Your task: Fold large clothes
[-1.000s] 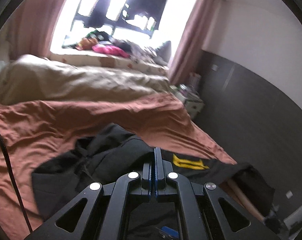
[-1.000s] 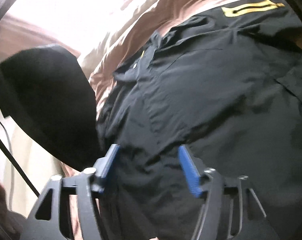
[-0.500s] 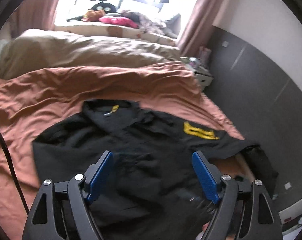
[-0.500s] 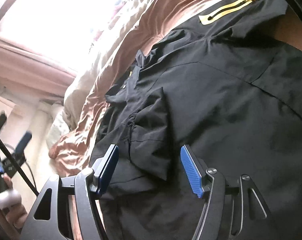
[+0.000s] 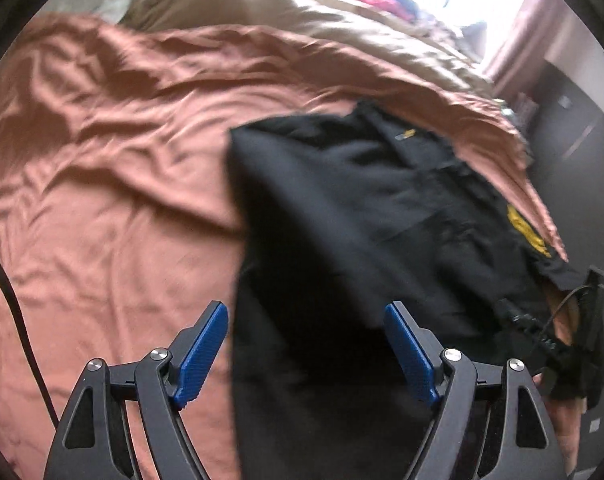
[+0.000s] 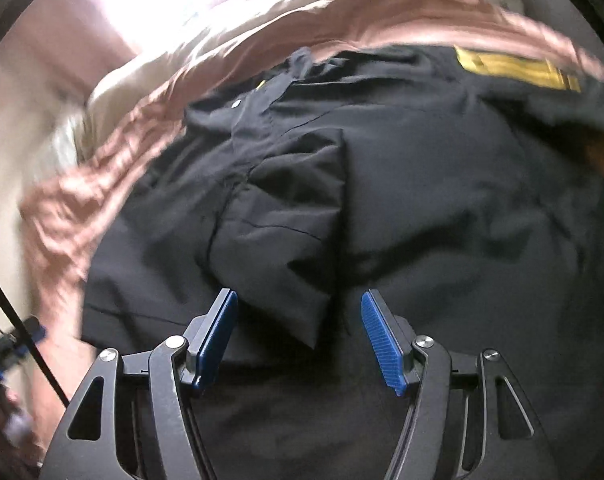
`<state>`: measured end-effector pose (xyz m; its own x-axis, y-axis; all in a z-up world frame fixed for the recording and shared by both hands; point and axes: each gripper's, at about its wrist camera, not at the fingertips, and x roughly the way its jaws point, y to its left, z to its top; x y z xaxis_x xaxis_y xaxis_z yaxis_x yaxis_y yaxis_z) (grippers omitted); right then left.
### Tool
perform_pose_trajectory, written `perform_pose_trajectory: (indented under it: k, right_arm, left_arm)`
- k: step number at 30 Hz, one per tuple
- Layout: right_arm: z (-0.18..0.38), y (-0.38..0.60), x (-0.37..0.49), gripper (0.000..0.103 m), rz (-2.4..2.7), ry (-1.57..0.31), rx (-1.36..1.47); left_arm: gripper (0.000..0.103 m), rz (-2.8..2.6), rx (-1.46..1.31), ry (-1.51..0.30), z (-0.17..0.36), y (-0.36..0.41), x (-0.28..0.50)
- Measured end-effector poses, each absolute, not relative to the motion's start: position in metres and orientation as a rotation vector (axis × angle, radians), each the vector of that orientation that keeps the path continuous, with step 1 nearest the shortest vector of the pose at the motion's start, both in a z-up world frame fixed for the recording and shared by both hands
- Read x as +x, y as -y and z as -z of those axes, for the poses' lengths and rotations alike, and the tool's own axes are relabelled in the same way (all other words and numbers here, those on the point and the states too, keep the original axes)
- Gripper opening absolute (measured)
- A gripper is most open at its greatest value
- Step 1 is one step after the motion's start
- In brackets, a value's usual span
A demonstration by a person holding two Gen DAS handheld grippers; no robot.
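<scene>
Here, both my left hand-held gripper (image 5: 303, 342) and right hand-held gripper (image 6: 300, 334) hover open, holding nothing, above the black short-sleeved shirt (image 5: 361, 208) on the rust-brown bed sheet (image 5: 102, 160); the left has just opened. Next, probably grasping the shirt's edge for a fold.

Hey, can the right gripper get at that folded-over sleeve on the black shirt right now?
Probably yes. The right gripper is open and empty, and the sleeve lies on top of the black shirt just ahead of its jaws, with nothing over it.
</scene>
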<state>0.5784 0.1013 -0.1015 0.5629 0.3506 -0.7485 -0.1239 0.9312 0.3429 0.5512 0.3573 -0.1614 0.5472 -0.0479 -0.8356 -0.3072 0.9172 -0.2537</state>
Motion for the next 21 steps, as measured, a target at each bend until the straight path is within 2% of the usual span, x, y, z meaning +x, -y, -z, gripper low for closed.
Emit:
perform_pose_trajectory:
  k: [3,8,11,15,18,21]
  right_arm:
    - [0.101,-0.129,0.580,0.063,-0.275,-0.917,0.133]
    - [0.109,-0.160,0.591,0.063,-0.233,-0.894,-0.028]
    - [0.120,-0.169,0.600,0.063,-0.198,-0.907,-0.095]
    - [0.119,-0.152,0.607,0.063,-0.172,-0.910,0.019]
    - [0.117,-0.117,0.609,0.063,-0.154,-0.888,0.212]
    - [0.121,-0.080,0.611,0.063,-0.125,-0.866,0.393]
  left_arm:
    - [0.065,-0.189,-0.383,-1.021,0.177,-0.365,0.546]
    - [0.061,-0.191,-0.347,-1.065,0.202,-0.366,0.547]
    - [0.051,-0.199,-0.344,-1.107,0.217,-0.367,0.555]
    - [0.038,-0.211,-0.336,-1.137,0.229,-0.368,0.570]
    - [0.029,-0.237,-0.347,-1.143,0.232,-0.370,0.578]
    - [0.025,-0.265,-0.341,-1.146,0.236,-0.370,0.582]
